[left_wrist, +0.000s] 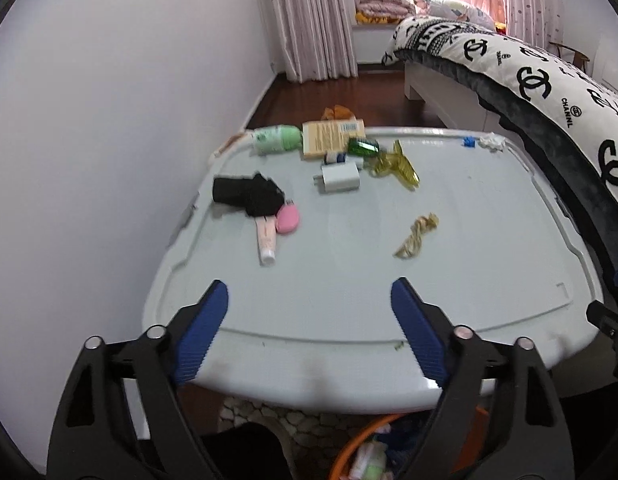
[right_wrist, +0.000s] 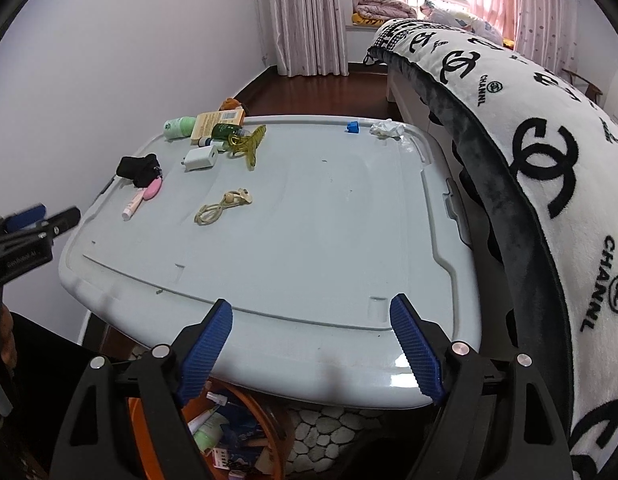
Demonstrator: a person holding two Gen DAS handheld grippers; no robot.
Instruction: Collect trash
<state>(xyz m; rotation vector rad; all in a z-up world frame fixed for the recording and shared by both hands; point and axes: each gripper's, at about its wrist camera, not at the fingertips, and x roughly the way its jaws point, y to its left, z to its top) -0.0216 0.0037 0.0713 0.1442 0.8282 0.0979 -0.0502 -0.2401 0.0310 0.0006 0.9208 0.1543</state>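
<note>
A pale grey lid serves as the tabletop. At its far right corner lie a crumpled white tissue and a blue scrap. A yellow clear wrapper and a beige knotted cord lie nearer the middle. My left gripper hovers open over the near edge, nothing between its fingers. My right gripper is open over the near edge too, empty. Below the edge stands an orange bin with several discarded items inside.
On the far left of the lid sit a black cloth, pink tube, pink oval case, white charger, green bottle and cardboard box. A bed with a black-and-white blanket borders the right; a wall stands left.
</note>
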